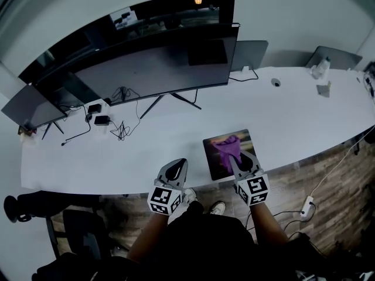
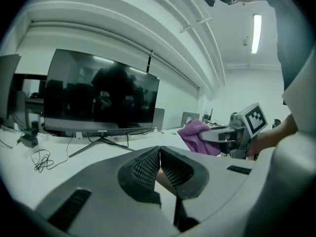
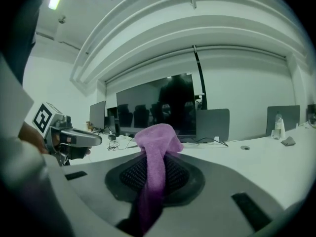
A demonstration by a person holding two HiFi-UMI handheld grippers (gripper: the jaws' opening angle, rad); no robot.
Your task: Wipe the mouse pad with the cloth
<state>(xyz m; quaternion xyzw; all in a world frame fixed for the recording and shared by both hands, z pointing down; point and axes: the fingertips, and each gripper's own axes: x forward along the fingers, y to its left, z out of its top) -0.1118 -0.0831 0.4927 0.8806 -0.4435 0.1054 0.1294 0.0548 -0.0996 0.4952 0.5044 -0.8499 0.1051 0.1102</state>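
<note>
Nearest the person, two shoes [image 1: 218, 207] show on the wooden floor [image 1: 328, 174], and one white power strip [image 1: 306, 205] lies there to the right. Two claws are held out above the near edge of the one long white surface [image 1: 293, 116]. The left claw [image 1: 179, 164] is clenched with its ribbed jaws meeting at the tips and nothing between them; it sits over bare white, apart from the pad. The right claw [image 1: 237, 157] is clenched on the one purple cloth [image 1: 227, 148], which runs down between its jaws and bunches out in front of the tips. That bunch is over the one mouse pad [image 1: 215, 167], a dark square lying just inside the near edge, in front of the person's right side; the cloth covers its upper middle, and whether it presses on the pad or hangs just above cannot be told. Further back on the left, a tangle of black cables [image 1: 120, 127] runs beside two small dark boxes [image 1: 101, 120]. Behind them stands one wide dark monitor [image 1: 158, 66] on splayed legs, with one smaller dark screen [image 1: 29, 107] at its left end. At the far right edge are one round grommet [image 1: 275, 82] and two grey screen backs [image 1: 249, 52]
</note>
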